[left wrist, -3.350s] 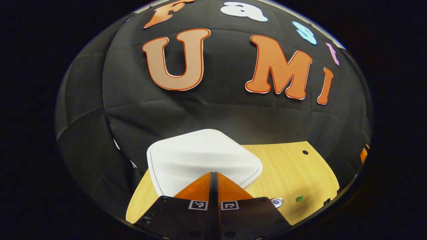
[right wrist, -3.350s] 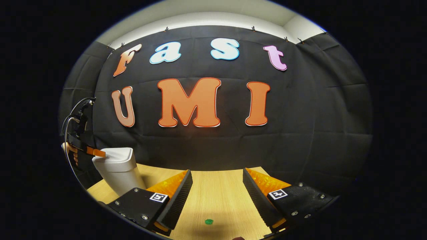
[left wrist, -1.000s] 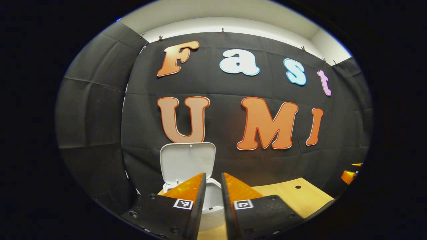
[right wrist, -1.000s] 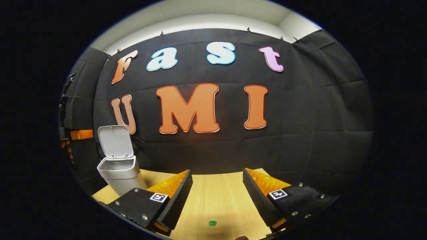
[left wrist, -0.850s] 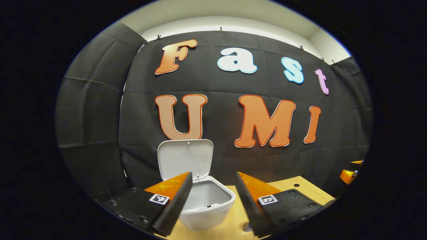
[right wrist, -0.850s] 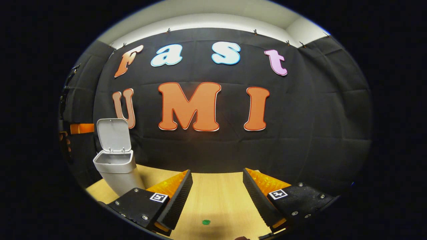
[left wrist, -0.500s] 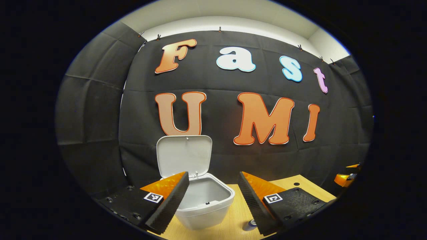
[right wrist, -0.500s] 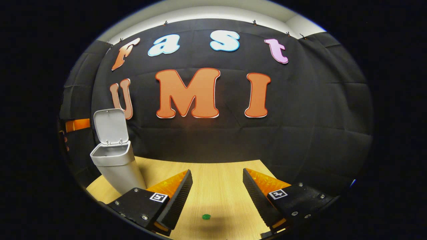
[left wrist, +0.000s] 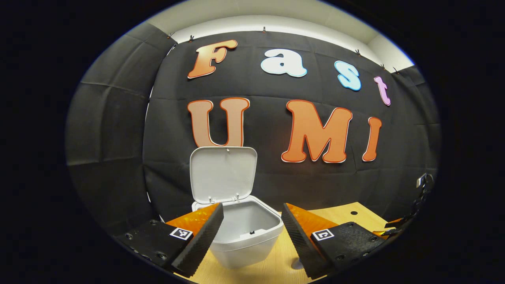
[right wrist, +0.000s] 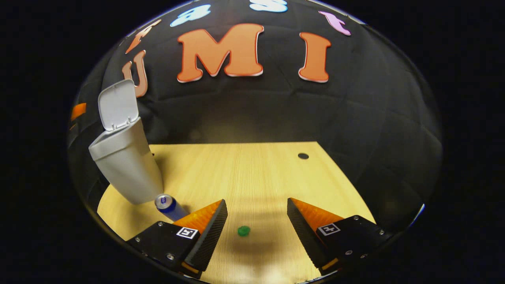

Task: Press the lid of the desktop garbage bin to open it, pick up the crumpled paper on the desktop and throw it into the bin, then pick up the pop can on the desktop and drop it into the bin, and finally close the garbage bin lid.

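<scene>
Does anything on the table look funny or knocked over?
Nothing looks knocked over or spilled. The white bin stands with its lid flipped up, as it should for throwing things in. The pop can stands upright beside it. A tiny green speck lies on the table.

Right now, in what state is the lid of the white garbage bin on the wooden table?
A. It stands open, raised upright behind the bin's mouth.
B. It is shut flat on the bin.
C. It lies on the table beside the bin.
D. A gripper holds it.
A: the lid stands upright on its hinge above the open mouth of the garbage bin, and no gripper touches it.
</scene>
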`<state>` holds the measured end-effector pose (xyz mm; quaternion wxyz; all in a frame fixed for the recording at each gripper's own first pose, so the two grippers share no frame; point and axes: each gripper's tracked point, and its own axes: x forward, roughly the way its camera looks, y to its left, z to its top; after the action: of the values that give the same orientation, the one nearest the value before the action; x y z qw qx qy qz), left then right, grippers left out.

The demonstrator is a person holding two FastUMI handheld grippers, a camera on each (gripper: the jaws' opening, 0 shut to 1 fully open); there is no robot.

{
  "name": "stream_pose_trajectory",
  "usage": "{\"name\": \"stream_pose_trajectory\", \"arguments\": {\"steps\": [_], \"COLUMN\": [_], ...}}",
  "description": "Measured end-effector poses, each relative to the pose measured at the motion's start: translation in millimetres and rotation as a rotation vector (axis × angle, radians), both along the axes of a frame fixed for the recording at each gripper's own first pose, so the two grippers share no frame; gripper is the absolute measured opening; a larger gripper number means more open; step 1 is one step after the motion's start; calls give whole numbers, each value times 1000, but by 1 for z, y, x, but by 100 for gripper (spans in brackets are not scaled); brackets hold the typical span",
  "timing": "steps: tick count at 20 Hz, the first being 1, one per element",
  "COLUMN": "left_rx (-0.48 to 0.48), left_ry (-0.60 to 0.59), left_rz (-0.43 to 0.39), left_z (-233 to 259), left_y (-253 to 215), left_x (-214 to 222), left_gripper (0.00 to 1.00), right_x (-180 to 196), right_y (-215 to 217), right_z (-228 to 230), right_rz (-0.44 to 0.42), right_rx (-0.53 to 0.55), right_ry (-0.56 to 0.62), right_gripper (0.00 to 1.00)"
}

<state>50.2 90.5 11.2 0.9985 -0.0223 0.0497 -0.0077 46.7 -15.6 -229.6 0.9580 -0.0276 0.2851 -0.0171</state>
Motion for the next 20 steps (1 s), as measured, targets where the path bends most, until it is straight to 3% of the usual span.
{"name": "stream_pose_trajectory", "arguments": {"steps": [6,9,13,20], "left_rx": [22,20,14,25], "left_ry": [54,84,122,130], "left_rz": [29,51,83,111], "left_z": [-23,-35,-50,-54], "left_y": [16,26,40,51], "left_x": [2,4,3,4], "left_gripper": [94,94,94,94], "right_x": [1,5,8,4], "right_y": [13,11,17,35], "right_z": [-82,-112,-138,-158], "right_rz": [25,34,61,112], "right_rx": [61,30,15,2], "right_ry": [203,288,388,453], "right_gripper": [95,94,95,95]}}
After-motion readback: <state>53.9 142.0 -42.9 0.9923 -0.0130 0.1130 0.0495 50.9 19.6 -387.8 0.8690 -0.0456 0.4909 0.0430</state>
